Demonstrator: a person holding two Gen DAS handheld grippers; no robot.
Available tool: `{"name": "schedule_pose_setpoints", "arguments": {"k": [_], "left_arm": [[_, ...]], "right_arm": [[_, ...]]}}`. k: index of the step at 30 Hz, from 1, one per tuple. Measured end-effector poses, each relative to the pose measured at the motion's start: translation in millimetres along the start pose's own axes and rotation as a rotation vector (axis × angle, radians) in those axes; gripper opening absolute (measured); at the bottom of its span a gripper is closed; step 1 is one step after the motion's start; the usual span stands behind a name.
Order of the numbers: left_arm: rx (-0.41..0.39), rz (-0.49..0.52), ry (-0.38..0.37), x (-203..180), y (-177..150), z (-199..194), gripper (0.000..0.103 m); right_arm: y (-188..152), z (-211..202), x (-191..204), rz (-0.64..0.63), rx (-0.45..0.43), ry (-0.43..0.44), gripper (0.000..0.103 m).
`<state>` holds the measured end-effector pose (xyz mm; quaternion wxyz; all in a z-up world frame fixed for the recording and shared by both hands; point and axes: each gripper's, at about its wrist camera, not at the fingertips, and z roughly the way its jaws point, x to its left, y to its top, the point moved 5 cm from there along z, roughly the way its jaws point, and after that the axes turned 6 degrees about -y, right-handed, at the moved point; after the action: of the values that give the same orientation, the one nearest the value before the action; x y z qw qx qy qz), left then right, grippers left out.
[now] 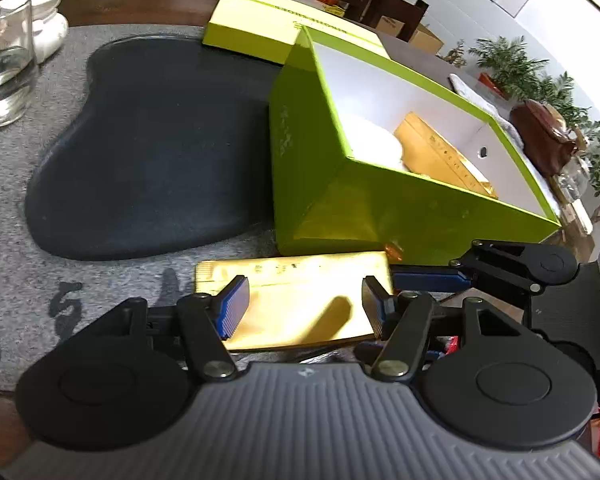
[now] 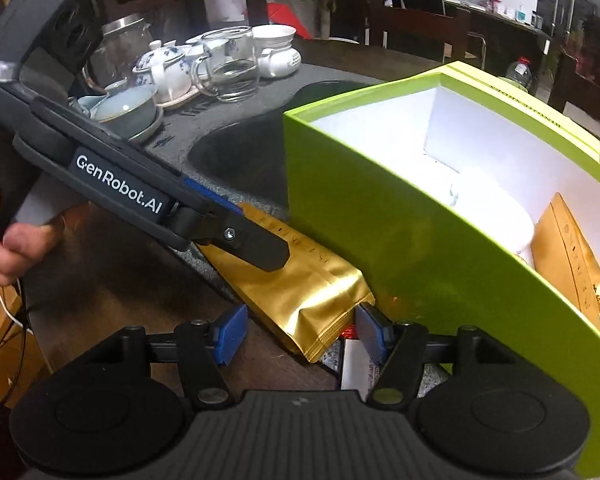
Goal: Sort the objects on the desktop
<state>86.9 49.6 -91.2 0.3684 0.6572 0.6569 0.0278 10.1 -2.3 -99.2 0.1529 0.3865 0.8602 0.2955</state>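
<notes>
A: Where's the gold pouch?

B: On the table edge, just beside the green box. Both grippers are at it. The left gripper has its fingers spread to either side of it, not visibly pinching. The right gripper is spread too, at the pouch's bottom end.

A: So which step?

B: My guess is a grasp being set up on that pouch, bound for the box. Though spread fingers would equally fit a pouch just set down.

A: If it's a pickup?

B: Close squarely across the pouch; the foil looks slick and soft, so it may sag or slip. Then it must clear the box's near wall.

A: What's in the box?

B: Another gold pouch against the far side, and something white beside it, too blurred to name. The lid lies behind.
</notes>
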Motion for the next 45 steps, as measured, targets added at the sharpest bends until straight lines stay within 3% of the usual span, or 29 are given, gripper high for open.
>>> {"name": "schedule_pose_setpoints", "arguments": {"k": [3,9,17,22,37,45], "left_arm": [[-0.020,-0.024,0.017,7.4,2.1,-4.3,0.061],[-0.009,-0.074,0.034,23.5,5.0,0.6,0.062],[-0.010,-0.055,0.020,24.2,1.1,0.1,0.062],[-0.012,-0.065,0.000,25.8,-3.3,-5.8,0.063],[-0.007,-0.071,-0.029,23.8,-16.1,-13.0,0.063],[0.003,-0.056,-0.015,27.6,-12.8,-13.7,0.064]], "right_arm": [[0.3,0.1,-1.2,0.013,0.001,0.008,0.063],[1.0,0.4,-3.8,0.038,0.004,0.025,0.077],[0.2,9.2,-11.8,0.108,0.005,0.056,0.077],[0.1,5.7,-12.4,0.109,-0.013,0.048,0.071],[-3.7,-1.2,3.1,-0.057,-0.039,0.010,0.070],[0.1,-5.6,7.2,-0.145,-0.060,-0.008,0.077]]}}
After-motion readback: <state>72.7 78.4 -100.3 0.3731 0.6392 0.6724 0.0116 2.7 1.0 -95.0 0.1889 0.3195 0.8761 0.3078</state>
